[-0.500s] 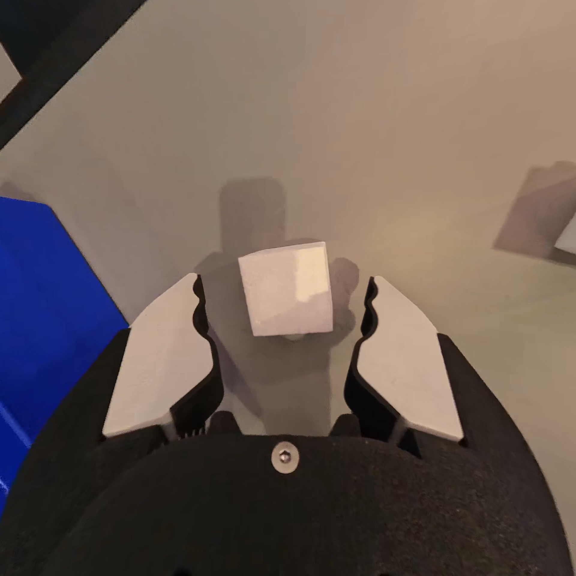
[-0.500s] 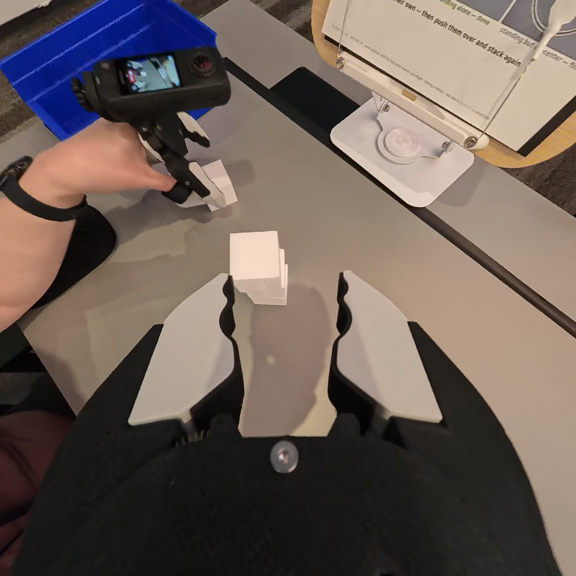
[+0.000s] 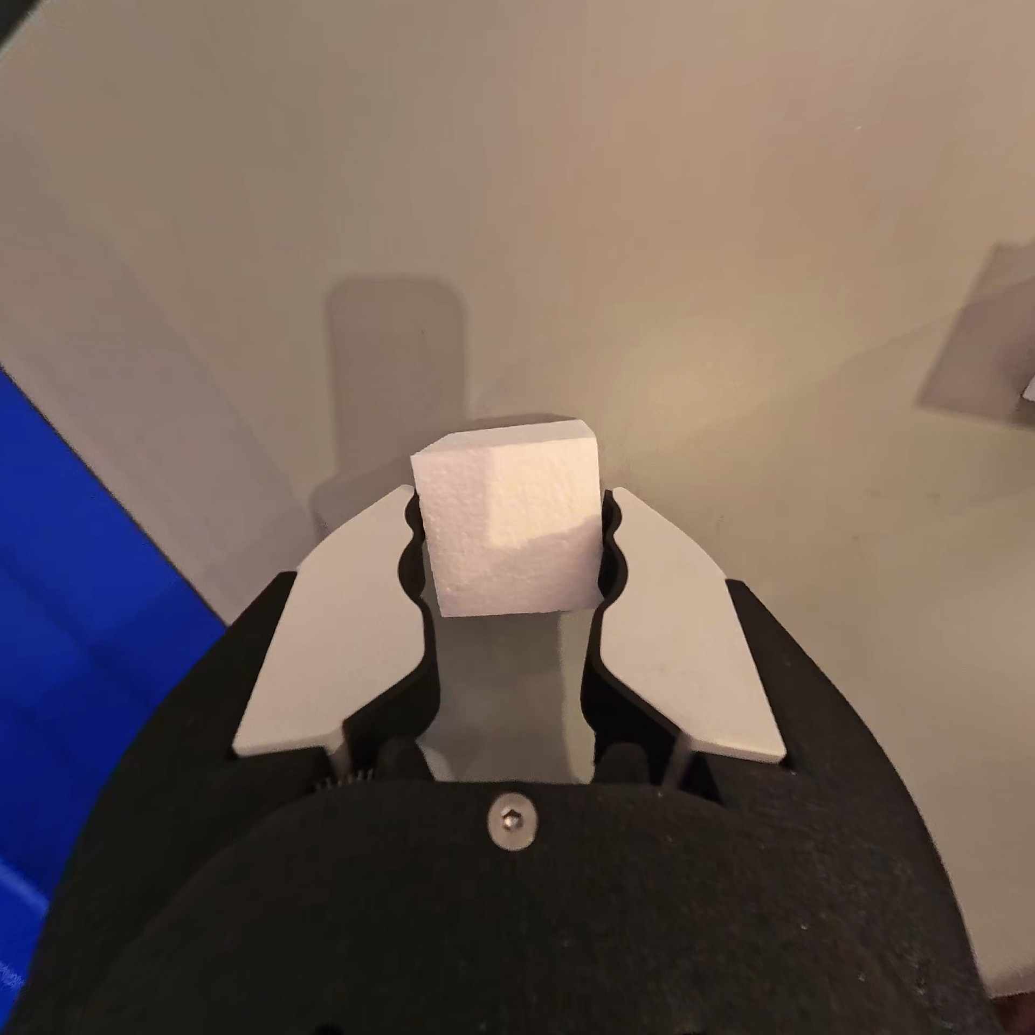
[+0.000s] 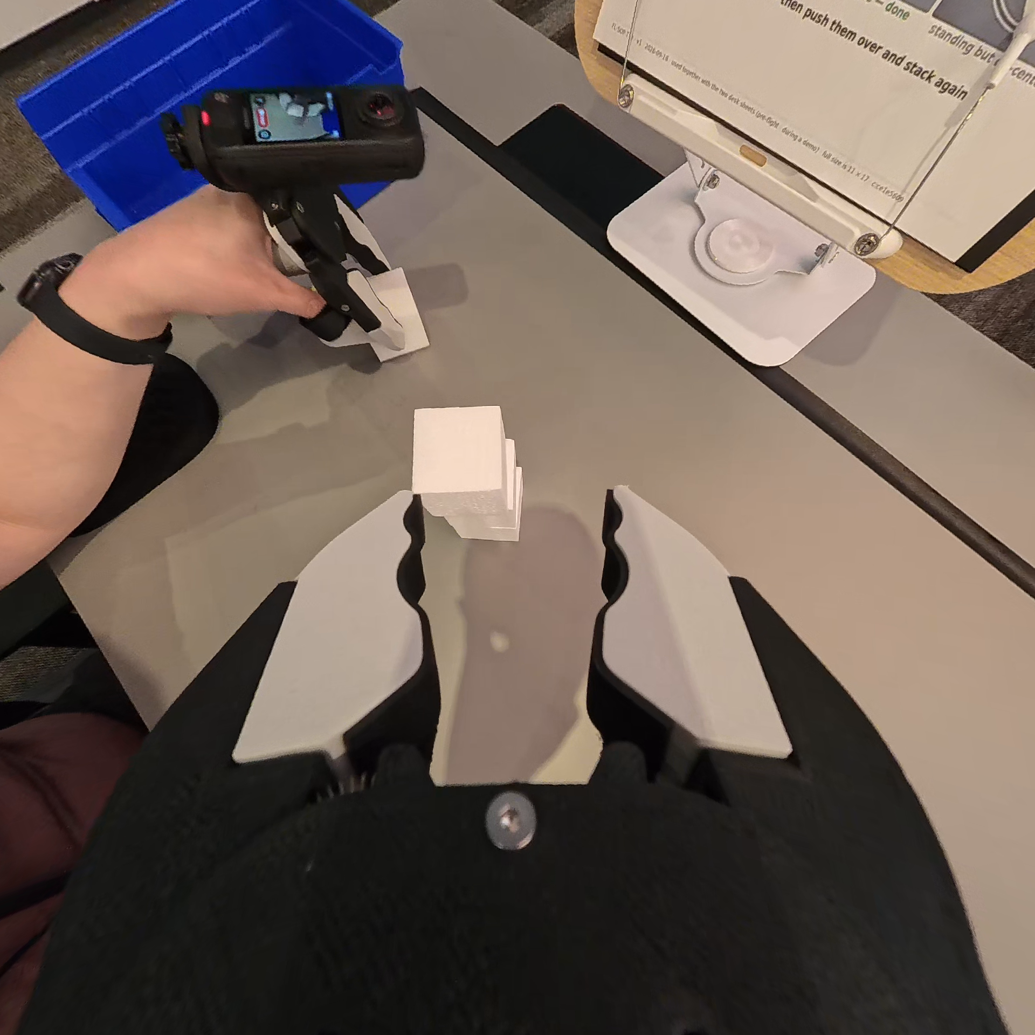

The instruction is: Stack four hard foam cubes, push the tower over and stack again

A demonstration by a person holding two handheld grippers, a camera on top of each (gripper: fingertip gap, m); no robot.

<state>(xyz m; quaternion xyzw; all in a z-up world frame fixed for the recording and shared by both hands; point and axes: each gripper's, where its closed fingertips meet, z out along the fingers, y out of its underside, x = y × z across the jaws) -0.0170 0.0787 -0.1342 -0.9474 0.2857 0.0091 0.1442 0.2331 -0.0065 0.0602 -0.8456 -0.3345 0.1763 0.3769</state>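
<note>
- Now, left gripper [image 3: 507, 551]: its two fingers stand either side of a loose cube [image 3: 507, 529] on the table [image 3: 728, 280]. The right pad appears to touch the cube's side and the left sits just beside it, so whether the grip has fully closed cannot be told.
- The cube stands slightly turned between the fingers, so by my reading the pinch falls near its edges, not flat on its faces.
- Right gripper [image 4: 509, 551]: fingers spread apart and empty, hovering on the near side of the tower [image 4: 465, 470], touching nothing. It seems held back so as not to disturb the stack.
- Tower: three cubes at mid-table, each offset a little from the one below, so the column steps to one side. Judged from this, the fourth cube must go on gently and centred.
- The loose cube lies to the far left of the tower, well apart from it, near a blue bin [image 4: 168, 95] at the table's far-left edge.
- A white stand [image 4: 745, 280] holding a printed sheet sits at far right, clear of the work.
- Stage, as judged: three of four stacked, last cube being fetched.
</note>
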